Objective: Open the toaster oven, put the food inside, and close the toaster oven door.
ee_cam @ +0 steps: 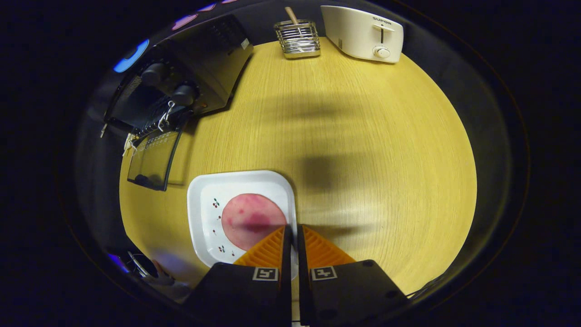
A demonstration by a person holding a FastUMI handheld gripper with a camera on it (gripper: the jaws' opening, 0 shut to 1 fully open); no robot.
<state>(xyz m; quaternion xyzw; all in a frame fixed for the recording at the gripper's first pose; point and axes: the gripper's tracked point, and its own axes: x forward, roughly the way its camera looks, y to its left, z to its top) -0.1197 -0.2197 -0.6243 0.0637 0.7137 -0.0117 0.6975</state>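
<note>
On the pale wooden desk (363,136), your first step looks done: the black toaster oven (199,68) sits far off to the left with its glass door (154,159) dropped open. The food, a round pink patty (249,218), lies on the white square plate (204,200), just ahead of your tool (292,236) and partly under its tips. The tool's fingers are drawn nearly together and grip nothing. Picking up the patty, loading it and closing the door all remain.

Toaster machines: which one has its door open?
The black toaster oven, its glass door folded down; the white toaster has no door. The jaws are closed.
</note>
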